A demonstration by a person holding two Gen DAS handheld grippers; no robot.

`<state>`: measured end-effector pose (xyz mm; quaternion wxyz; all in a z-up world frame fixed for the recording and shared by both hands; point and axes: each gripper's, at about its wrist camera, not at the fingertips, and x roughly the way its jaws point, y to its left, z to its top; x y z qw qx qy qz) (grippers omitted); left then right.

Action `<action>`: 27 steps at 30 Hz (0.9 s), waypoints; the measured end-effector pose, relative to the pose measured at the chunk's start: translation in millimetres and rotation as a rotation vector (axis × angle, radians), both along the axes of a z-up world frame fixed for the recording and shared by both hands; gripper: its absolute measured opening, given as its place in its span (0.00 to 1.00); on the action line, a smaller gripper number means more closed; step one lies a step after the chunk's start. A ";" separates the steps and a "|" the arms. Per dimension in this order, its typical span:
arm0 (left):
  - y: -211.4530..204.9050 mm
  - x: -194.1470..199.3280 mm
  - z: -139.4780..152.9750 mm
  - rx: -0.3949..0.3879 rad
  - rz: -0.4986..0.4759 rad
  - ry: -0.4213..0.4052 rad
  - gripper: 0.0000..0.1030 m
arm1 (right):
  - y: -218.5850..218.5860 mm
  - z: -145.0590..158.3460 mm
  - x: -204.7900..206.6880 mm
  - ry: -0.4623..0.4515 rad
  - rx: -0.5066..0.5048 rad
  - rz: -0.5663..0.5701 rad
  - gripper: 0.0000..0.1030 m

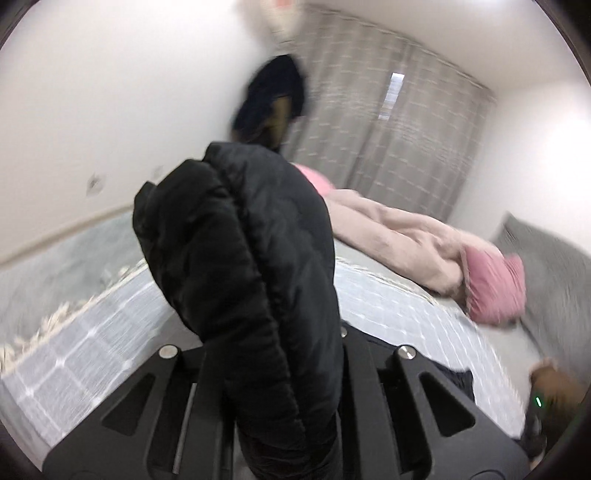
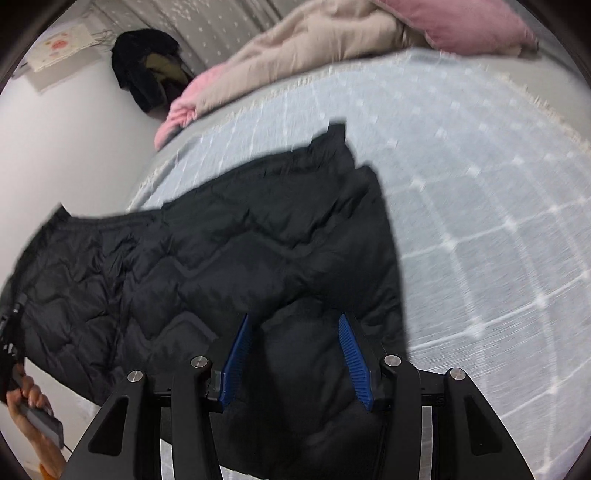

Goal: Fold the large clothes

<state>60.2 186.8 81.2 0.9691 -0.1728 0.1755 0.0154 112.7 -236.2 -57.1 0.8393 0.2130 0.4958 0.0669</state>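
Observation:
A black quilted puffer jacket (image 2: 258, 251) lies spread on the bed's pale blue checked cover (image 2: 480, 184). My right gripper (image 2: 293, 321) is open, its blue pads (image 2: 236, 354) astride a bulge of the jacket near its lower edge. In the left wrist view a thick fold of the same jacket (image 1: 251, 277) rises between the fingers of my left gripper (image 1: 280, 369), which is shut on it and holds it lifted above the bed (image 1: 110, 332). The left fingertips are hidden by the cloth.
A beige blanket (image 2: 314, 40) and pink pillow (image 2: 461, 26) lie bunched at the far side of the bed. A dark garment (image 2: 147, 70) hangs on the white wall by grey curtains (image 1: 388, 122). A hand (image 2: 29, 398) shows at lower left of the right wrist view.

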 end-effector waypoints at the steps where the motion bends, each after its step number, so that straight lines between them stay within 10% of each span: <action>1: -9.9 -2.8 2.9 0.023 -0.035 -0.014 0.13 | 0.2 -3.1 2.1 0.007 0.004 0.000 0.48; 9: -114.5 -11.7 2.2 0.194 -0.389 -0.029 0.14 | -8.3 -15.9 9.1 0.032 0.089 0.006 0.50; 17: -188.3 9.9 -67.8 0.261 -0.673 0.219 0.19 | -58.3 -15.8 1.0 0.019 0.317 -0.052 0.50; 27: -198.3 9.9 -108.5 0.355 -0.925 0.288 0.52 | -157.7 -4.3 -26.7 -0.086 0.471 -0.260 0.53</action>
